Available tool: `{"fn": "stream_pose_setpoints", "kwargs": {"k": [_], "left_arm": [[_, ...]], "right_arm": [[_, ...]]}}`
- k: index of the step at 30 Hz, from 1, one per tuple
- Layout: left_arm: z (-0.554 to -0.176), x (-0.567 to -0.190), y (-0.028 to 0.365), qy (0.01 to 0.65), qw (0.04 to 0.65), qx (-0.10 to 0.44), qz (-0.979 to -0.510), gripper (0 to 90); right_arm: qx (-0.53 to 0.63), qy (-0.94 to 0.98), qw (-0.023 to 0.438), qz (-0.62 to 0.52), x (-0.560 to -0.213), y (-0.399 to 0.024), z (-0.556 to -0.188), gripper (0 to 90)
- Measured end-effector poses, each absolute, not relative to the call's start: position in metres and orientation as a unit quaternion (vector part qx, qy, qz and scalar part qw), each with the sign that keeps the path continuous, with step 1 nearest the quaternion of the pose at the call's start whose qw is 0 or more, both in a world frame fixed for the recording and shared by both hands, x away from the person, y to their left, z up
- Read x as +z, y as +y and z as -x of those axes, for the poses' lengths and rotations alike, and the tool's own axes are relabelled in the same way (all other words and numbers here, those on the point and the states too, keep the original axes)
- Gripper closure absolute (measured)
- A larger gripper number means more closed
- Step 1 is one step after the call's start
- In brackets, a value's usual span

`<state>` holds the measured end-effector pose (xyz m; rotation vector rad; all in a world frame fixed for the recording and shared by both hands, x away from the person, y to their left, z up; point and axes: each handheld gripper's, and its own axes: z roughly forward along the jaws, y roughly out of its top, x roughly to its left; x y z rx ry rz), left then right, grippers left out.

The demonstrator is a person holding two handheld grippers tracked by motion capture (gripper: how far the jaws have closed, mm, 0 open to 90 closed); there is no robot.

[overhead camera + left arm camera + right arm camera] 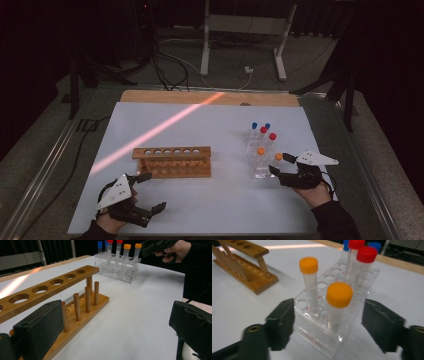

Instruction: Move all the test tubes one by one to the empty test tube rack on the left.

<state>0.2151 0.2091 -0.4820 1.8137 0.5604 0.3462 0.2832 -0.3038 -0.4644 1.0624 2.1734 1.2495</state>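
We see the right hand-held gripper [280,164] at about four o'clock on the table [215,210], its jaws set either side of the near end of the clear rack [260,167]. In the right gripper view its jaws stand apart, one at nine o'clock of the nearest orange-capped tube [339,302] and the other at three o'clock. Neither pad presses on the tube, so we count this gripper as open with the tube between its jaws.

That tube stands upright in the rack's front corner. A second orange-capped tube [309,277] stands at eleven o'clock of it, two red-capped tubes [366,257] behind at one o'clock, and blue-capped tubes [254,126] at the far end.

The wooden rack [172,161] sits near the table's centre, at nine o'clock of the clear rack and well apart from it, its holes bare.

The left hand-held gripper [150,192] rests at seven o'clock, just in front of the wooden rack's left end. Its jaws are wide open with nothing between them, as we see in the left gripper view.
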Motion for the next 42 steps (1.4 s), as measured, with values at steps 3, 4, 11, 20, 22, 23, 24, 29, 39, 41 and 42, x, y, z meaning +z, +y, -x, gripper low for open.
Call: {"fn": "stream_pose_setpoints", "kwargs": {"k": [3, 4, 11, 20, 22, 23, 24, 29, 39, 41, 42], "left_arm": [[-0.215, -0.482, 0.209, 0.239, 0.569, 0.148, -0.773, 0.5], [-0.215, -0.482, 0.209, 0.239, 0.569, 0.148, -0.773, 0.5], [-0.215, -0.482, 0.209, 0.239, 0.569, 0.148, -0.773, 0.5], [-0.215, -0.482, 0.209, 0.238, 0.569, 0.150, -0.773, 0.5], [-0.215, -0.482, 0.209, 0.238, 0.570, 0.149, -0.772, 0.5], [-0.215, -0.482, 0.209, 0.238, 0.570, 0.149, -0.772, 0.5], [-0.215, -0.482, 0.209, 0.238, 0.570, 0.149, -0.772, 0.5], [-0.215, -0.482, 0.209, 0.238, 0.570, 0.150, -0.772, 0.5], [-0.214, -0.482, 0.209, 0.237, 0.571, 0.151, -0.771, 0.5], [-0.214, -0.482, 0.209, 0.237, 0.571, 0.151, -0.771, 0.5], [-0.214, -0.482, 0.209, 0.237, 0.571, 0.150, -0.771, 0.5]], "right_arm": [[0.445, 0.782, 0.204, -0.386, -0.466, -0.304, -0.283, 44.5], [0.444, 0.781, 0.204, -0.389, -0.466, -0.304, -0.283, 47.6], [0.437, 0.778, 0.204, -0.403, -0.467, -0.305, -0.285, 62.0], [0.430, 0.781, 0.205, -0.405, -0.470, -0.303, -0.288, 73.6], [0.428, 0.780, 0.206, -0.407, -0.470, -0.303, -0.289, 74.3], [0.427, 0.781, 0.209, -0.405, -0.469, -0.302, -0.289, 74.5], [0.426, 0.781, 0.212, -0.404, -0.469, -0.302, -0.288, 74.6], [0.429, 0.782, 0.221, -0.395, -0.461, -0.302, -0.286, 74.8], [0.440, 0.776, 0.234, -0.387, -0.445, -0.303, -0.280, 74.8], [0.444, 0.774, 0.238, -0.383, -0.440, -0.304, -0.279, 74.8], [0.446, 0.773, 0.242, -0.381, -0.436, -0.304, -0.277, 74.8]]}}
